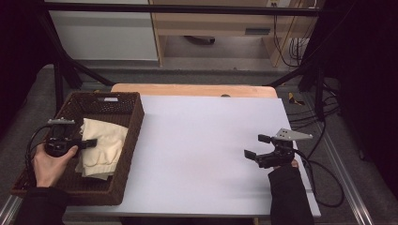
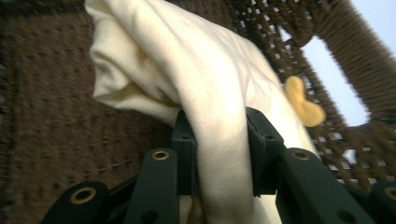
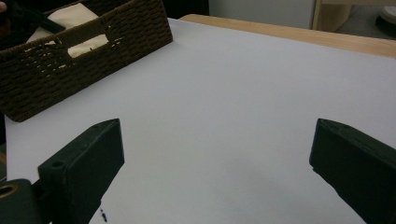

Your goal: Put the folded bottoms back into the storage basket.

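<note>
Cloth pinched in basket, right claw idle

Left gripper (image 1: 89,142) sat inside the brown wicker basket (image 1: 133,123) at the table's left edge, held by the left hand (image 1: 49,164). I read its jaws as clenched on a fold of the cream cloth (image 1: 101,145). In the left gripper view the fabric (image 2: 196,93) ran up between the two black pads and bulged out above them, both pads pressing its sides. I noted a small yellow-orange tag or scrap (image 2: 303,105) at the cloth's far edge, against the basket's woven wall (image 2: 261,28); could not tell what it was. The rest of the cloth lay bunched on the basket floor, mostly toward the middle and the near half.

Right gripper (image 1: 257,146) hovered over the white table sheet (image 1: 202,140), well apart from the basket, with the right hand in a dark sleeve behind it. Its jaws stood wide, released, nothing between them. From the right gripper view I saw bare white surface (image 3: 224,107) between the two black jaws, and farther off the basket (image 3: 84,60) with the cream cloth (image 3: 70,16) showing over its rim and through the handle slot. A strip of wooden tabletop (image 1: 192,89) showed beyond the sheet's far edge.
</note>
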A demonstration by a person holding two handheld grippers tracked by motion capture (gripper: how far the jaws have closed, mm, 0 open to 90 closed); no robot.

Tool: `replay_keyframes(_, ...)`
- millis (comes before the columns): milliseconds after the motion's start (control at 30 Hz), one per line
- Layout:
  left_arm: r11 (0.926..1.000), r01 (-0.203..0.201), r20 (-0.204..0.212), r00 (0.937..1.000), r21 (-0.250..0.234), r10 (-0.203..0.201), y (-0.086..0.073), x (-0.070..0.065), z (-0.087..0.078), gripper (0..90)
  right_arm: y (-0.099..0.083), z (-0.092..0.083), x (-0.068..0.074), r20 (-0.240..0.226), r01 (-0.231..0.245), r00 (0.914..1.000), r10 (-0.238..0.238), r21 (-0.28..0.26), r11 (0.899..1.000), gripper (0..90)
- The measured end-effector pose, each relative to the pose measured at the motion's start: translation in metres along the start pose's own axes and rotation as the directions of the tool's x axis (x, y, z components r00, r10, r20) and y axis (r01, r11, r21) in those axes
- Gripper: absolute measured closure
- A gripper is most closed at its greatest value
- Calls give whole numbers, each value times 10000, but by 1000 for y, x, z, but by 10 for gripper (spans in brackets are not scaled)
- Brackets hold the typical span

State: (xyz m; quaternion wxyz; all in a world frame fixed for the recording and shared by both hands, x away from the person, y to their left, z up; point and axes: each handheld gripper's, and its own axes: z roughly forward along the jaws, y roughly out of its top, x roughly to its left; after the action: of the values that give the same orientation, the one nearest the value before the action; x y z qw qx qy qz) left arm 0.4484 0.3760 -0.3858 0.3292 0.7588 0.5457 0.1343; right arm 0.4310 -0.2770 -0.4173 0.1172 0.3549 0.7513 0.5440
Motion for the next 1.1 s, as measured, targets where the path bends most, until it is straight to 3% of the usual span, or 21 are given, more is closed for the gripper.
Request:
replay_keyframes(433,9994,-218,-889,9959,-262,194,-13,17,3,616,0,1,0,-16,17,10000,-17,21,10000,33)
replay_keyframes(567,9997,-178,-1364,9905,-156,155,-14,20,3,454,0,1,0,-8,26,10000,-26,39,10000,33)
replay_keyframes(833,9952,442,-1592,9856,-868,-577,-11,22,-9,76,0,1,0,-16,27,10000,-27,49,10000,33)
replay_keyframes(1100,9889,547,-1190,9903,-1384,-715,-9,11,-21,32,0,1,0,-20,24,10000,-24,41,10000,33)
